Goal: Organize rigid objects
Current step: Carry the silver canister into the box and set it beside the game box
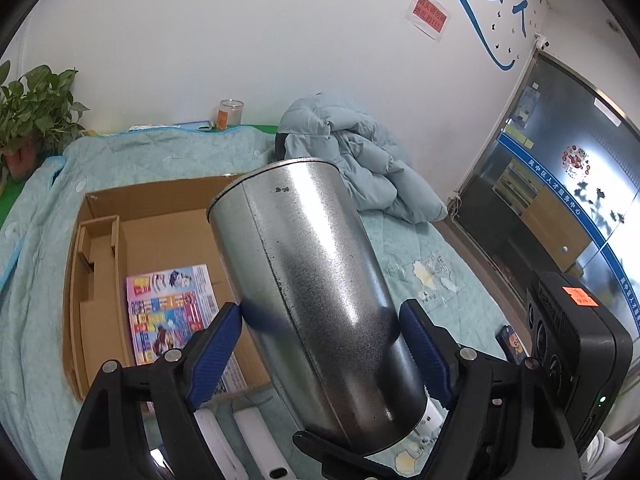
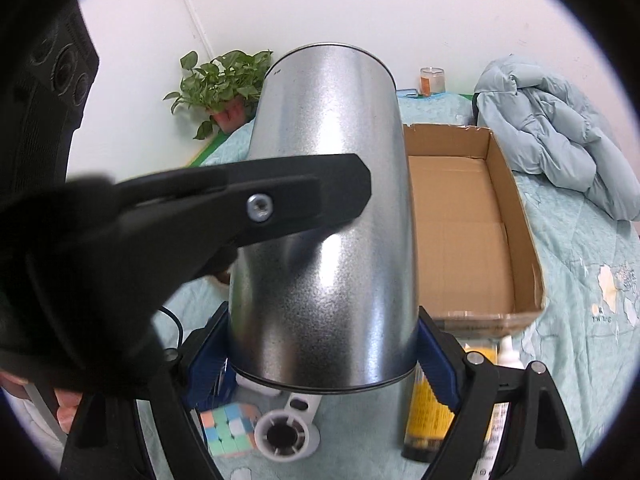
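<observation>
Left wrist view: metal canister [image 1: 316,300] clamped between blue pads [image 1: 218,354] of left hand-held gripper [image 1: 320,352], jaws wide, gripping lower body. Long axis tilted up and away, top end leaning left over cardboard box [image 1: 108,216] on bed [image 1: 36,208]. Box directly ahead-left, below canister.

Right wrist view: same canister pressed between pads of right hand-held gripper [image 2: 322,356] near bottom rim, jaws wide. Box ahead-right, open side up. Right gripper judged nearer box.

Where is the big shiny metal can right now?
The metal can is up in the air, squeezed between the left gripper and right gripper, in front of the cardboard box.
</observation>
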`<state>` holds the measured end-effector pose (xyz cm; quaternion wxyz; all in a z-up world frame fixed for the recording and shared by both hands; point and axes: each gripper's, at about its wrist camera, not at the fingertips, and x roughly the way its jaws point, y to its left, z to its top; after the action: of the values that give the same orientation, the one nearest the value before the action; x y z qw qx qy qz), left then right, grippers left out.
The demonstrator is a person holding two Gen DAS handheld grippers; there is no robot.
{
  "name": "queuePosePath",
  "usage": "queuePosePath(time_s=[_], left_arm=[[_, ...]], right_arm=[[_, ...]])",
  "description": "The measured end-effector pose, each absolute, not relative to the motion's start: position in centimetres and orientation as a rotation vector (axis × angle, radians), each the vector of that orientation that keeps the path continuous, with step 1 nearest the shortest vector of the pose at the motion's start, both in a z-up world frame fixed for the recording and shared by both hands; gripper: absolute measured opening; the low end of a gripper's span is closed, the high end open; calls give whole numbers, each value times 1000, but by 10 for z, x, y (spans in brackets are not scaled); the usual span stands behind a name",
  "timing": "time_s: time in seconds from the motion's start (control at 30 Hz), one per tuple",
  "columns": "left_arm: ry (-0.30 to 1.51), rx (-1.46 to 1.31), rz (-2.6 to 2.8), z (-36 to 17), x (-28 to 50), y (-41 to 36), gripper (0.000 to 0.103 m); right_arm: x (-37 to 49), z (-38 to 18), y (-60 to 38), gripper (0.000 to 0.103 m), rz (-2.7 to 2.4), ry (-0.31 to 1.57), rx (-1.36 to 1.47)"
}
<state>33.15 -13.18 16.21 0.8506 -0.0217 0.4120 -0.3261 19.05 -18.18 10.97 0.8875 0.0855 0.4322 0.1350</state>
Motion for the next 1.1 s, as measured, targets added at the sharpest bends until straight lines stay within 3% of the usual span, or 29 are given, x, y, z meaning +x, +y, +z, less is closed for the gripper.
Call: queuePosePath(time_s=[0.33, 0.83, 1.1], left_arm=[[935, -20, -678, 148, 393, -156, 78], [1237, -66, -689, 2, 474, -167, 74], [1265, -127, -721, -12, 477, -149, 65]], right_arm=[[236, 102, -202, 85, 290, 961, 230], [308, 3, -232, 85, 284, 1270, 388], [310, -10, -222, 87, 280, 1343, 320]])
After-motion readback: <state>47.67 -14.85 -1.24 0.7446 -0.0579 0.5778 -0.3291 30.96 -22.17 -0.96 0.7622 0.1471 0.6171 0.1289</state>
